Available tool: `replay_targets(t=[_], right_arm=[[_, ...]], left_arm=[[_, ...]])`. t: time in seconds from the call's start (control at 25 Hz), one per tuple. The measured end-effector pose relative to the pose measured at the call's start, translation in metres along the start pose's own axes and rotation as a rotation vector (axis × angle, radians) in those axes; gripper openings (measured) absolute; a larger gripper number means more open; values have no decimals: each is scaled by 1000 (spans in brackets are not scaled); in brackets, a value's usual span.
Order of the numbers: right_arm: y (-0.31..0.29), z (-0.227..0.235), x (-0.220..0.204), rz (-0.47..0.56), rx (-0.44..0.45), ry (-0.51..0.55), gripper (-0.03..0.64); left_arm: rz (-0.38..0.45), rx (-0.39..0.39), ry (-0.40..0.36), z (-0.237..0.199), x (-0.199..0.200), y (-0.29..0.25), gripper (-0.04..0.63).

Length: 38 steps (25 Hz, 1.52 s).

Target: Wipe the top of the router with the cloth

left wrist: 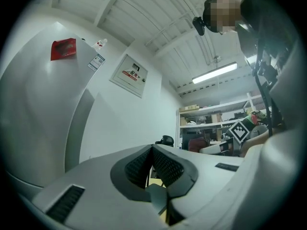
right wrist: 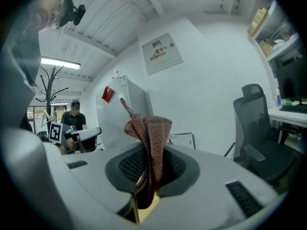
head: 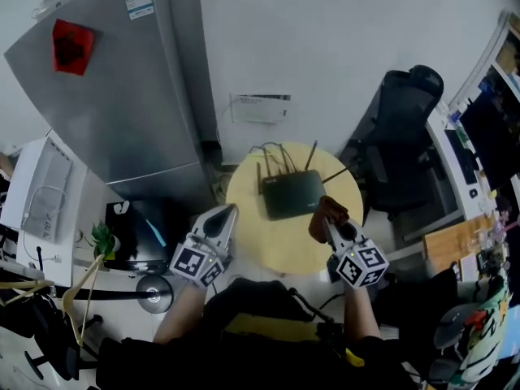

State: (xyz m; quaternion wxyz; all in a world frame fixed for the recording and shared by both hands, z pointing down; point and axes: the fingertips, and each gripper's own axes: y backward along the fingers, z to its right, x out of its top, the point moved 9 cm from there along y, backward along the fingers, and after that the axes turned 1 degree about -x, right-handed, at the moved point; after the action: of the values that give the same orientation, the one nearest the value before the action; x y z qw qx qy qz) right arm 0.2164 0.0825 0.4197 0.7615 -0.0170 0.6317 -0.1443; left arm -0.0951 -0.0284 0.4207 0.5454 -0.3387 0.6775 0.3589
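A black router (head: 291,193) with several thin antennas lies on the round yellow table (head: 280,246), toward its far side. My right gripper (head: 326,219) is shut on a reddish-brown cloth (head: 329,212), held over the table just right of the router; in the right gripper view the cloth (right wrist: 149,147) stands bunched up between the jaws. My left gripper (head: 227,210) hovers at the table's left edge, shut with nothing in it; its jaws (left wrist: 152,164) meet in the left gripper view. Both grippers are tilted up.
A grey refrigerator (head: 122,80) stands left of the table. A black office chair (head: 398,136) is to the right, beside a desk (head: 467,169). A coat rack (head: 73,299) and a black box (head: 142,234) sit at the lower left.
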Motion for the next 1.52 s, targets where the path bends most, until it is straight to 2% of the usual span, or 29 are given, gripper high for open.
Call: replay_targets(t=[0.24,0.4,0.64,0.8,0.88,1.04,1.32,1.52], right_arm=[[-57,-8,-2,-75,16,26,61],[-88,-5,-13,-144,28,26,61],[-129,18,-12,-266,93,127,61],[-159,38,-17,-361,134,184,61],[-177,46,-24,-407,167,167,61],[-217,60,-46,-515,219,123,61],[-284,67,-87,-725,294,-76,61],[-316,65,-121,-865,256,-139,61]], left_arm=[[-1,18,1,-38,4,14,-8],[-21,82,28,-56,-5,23,-8],[-38,163,43,-63,-6,15,-8],[-36,141,-9,-56,-2,-6,-8],[-24,150,-3,-53,0,-14,-8],[-2,215,-16,-48,2,-16,-9],[-44,339,-56,-41,1,-4,-8],[-48,402,-52,-38,1,7,-9]])
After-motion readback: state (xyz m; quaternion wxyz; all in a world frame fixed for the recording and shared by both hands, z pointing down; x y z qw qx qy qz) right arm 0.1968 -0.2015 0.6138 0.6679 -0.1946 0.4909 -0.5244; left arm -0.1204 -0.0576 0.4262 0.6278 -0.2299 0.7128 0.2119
